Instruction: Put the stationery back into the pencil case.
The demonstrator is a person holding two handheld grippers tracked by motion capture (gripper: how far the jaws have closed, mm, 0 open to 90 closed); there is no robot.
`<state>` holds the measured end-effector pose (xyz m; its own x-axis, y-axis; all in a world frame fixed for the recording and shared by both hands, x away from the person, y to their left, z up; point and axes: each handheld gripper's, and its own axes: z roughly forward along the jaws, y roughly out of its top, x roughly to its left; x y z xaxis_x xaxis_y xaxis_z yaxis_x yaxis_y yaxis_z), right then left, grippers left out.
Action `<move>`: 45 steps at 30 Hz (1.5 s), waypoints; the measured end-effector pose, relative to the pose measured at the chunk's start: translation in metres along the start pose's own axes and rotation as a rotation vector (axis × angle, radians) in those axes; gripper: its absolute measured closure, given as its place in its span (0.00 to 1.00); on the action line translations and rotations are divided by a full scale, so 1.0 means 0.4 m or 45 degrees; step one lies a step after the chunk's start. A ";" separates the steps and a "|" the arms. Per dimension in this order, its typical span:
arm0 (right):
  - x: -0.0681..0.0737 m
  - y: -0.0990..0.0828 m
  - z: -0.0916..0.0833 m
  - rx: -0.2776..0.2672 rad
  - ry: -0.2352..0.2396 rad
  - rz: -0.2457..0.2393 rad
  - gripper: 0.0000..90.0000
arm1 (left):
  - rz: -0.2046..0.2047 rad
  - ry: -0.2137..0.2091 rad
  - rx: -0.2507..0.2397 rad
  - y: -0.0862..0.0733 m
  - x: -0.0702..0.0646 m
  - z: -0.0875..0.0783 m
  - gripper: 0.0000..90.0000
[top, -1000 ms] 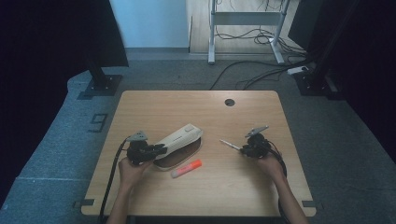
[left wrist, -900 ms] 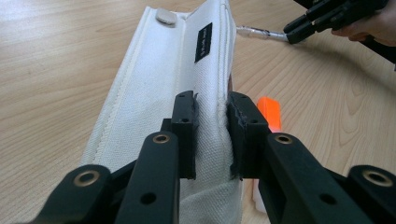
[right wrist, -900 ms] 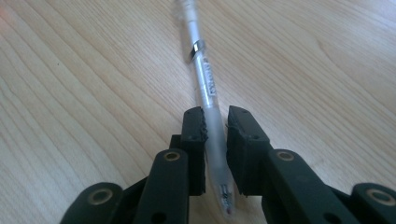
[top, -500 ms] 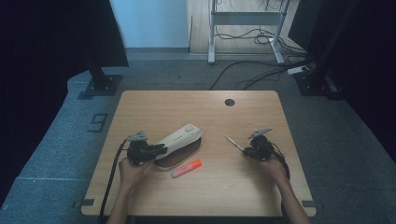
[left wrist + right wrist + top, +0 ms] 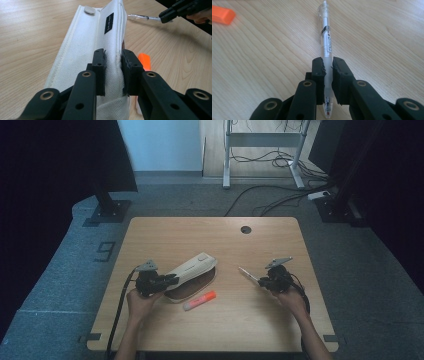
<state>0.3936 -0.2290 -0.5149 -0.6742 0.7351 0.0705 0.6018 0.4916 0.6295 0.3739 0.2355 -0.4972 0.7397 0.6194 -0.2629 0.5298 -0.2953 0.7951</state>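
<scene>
Between the black jaws of the left gripper [image 5: 113,72] sits a cream-white cloth pencil case [image 5: 87,45] bearing a small black label, its inside seemingly dark brown from above. Just right of those jaws lies an orange highlighter [image 5: 144,61]. The right gripper [image 5: 328,75], also black, clasps a clear pen [image 5: 325,32] on a pale wood-grain table [image 5: 262,50].

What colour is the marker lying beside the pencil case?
Orange marker, clearest in the high view.
</scene>
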 end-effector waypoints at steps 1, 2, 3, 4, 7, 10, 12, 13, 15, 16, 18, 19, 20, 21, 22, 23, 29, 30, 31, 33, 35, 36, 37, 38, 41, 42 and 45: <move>0.003 0.002 -0.003 -0.005 0.003 0.000 0.87 | 0.000 0.002 -0.001 0.000 0.000 0.000 0.83; 0.006 0.004 -0.006 -0.008 0.004 0.002 0.87 | 0.000 0.002 -0.001 0.000 0.000 -0.001 0.83; 0.008 0.006 -0.007 -0.012 0.004 0.003 0.87 | 0.000 0.002 -0.001 0.000 0.000 -0.001 0.83; 0.011 0.009 -0.009 -0.018 0.006 -0.001 0.87 | 0.000 0.002 -0.001 0.000 -0.001 -0.001 0.83; 0.018 0.014 -0.014 -0.026 0.006 -0.003 0.88 | 0.000 0.003 -0.001 0.000 -0.001 -0.001 0.83; 0.024 0.019 -0.017 -0.040 0.016 0.000 0.87 | -0.001 0.003 -0.002 0.000 -0.001 -0.001 0.83; 0.029 0.024 -0.019 -0.045 0.023 -0.006 0.87 | -0.001 0.004 -0.002 0.001 -0.001 -0.002 0.83; 0.029 0.024 -0.019 -0.045 0.023 -0.006 0.87 | -0.001 0.004 -0.002 0.001 -0.001 -0.002 0.83; 0.036 0.030 -0.019 -0.053 0.026 -0.018 0.88 | -0.002 0.004 -0.003 0.001 0.000 -0.002 0.83; 0.041 0.033 -0.019 -0.054 0.032 -0.017 0.88 | -0.002 0.006 -0.005 0.001 0.000 -0.002 0.83; 0.050 0.039 -0.019 -0.058 0.039 -0.023 0.88 | -0.006 0.005 -0.007 0.001 0.000 -0.002 0.83; 0.057 0.045 -0.019 -0.063 0.044 -0.036 0.88 | -0.009 0.004 -0.009 0.001 0.001 -0.003 0.83; 0.062 0.048 -0.019 -0.063 0.050 -0.035 0.88 | -0.013 0.005 -0.011 0.001 0.001 -0.003 0.83; 0.065 0.051 -0.019 -0.067 0.053 -0.041 0.88 | -0.015 0.006 -0.013 0.001 0.001 -0.003 0.83; 0.065 0.051 -0.019 -0.067 0.053 -0.041 0.88 | -0.015 0.007 -0.015 0.001 0.001 -0.003 0.83; 0.070 0.054 -0.018 -0.069 0.058 -0.047 0.88 | -0.015 0.006 -0.015 0.001 0.001 -0.004 0.83; 0.096 0.073 -0.010 -0.077 0.084 -0.077 0.88 | -0.021 0.011 -0.029 0.001 0.001 -0.006 0.84; 0.104 0.079 -0.006 -0.077 0.092 -0.083 0.88 | -0.021 0.013 -0.034 0.002 0.001 -0.007 0.84; 0.108 0.082 -0.004 -0.080 0.095 -0.089 0.88 | -0.021 0.013 -0.034 0.002 0.001 -0.007 0.84; 0.112 0.085 -0.002 -0.079 0.101 -0.089 0.88 | -0.022 0.014 -0.036 0.002 0.001 -0.007 0.84; 0.119 0.090 0.002 -0.079 0.108 -0.096 0.88 | -0.023 0.014 -0.038 0.002 0.001 -0.008 0.84; 0.122 0.093 0.005 -0.081 0.114 -0.102 0.88 | -0.023 0.014 -0.039 0.002 0.001 -0.008 0.84; 0.129 0.098 0.012 -0.083 0.122 -0.109 0.88 | -0.023 0.013 -0.038 0.002 0.001 -0.008 0.84; 0.129 0.098 0.012 -0.083 0.122 -0.109 0.88 | -0.023 0.013 -0.038 0.002 0.001 -0.008 0.84; 0.140 0.105 0.020 -0.077 0.135 -0.112 0.88 | -0.023 0.013 -0.038 0.002 0.001 -0.008 0.84; 0.143 0.108 0.023 -0.077 0.138 -0.116 0.88 | -0.023 0.013 -0.038 0.002 0.001 -0.008 0.84; 0.155 0.117 0.032 -0.077 0.152 -0.129 0.88 | -0.022 0.013 -0.039 0.002 0.001 -0.008 0.84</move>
<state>0.3854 -0.1544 -0.4908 -0.7784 0.6208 0.0937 0.5039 0.5287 0.6830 0.3733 0.2377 -0.4951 0.7261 0.6318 -0.2712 0.5296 -0.2623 0.8067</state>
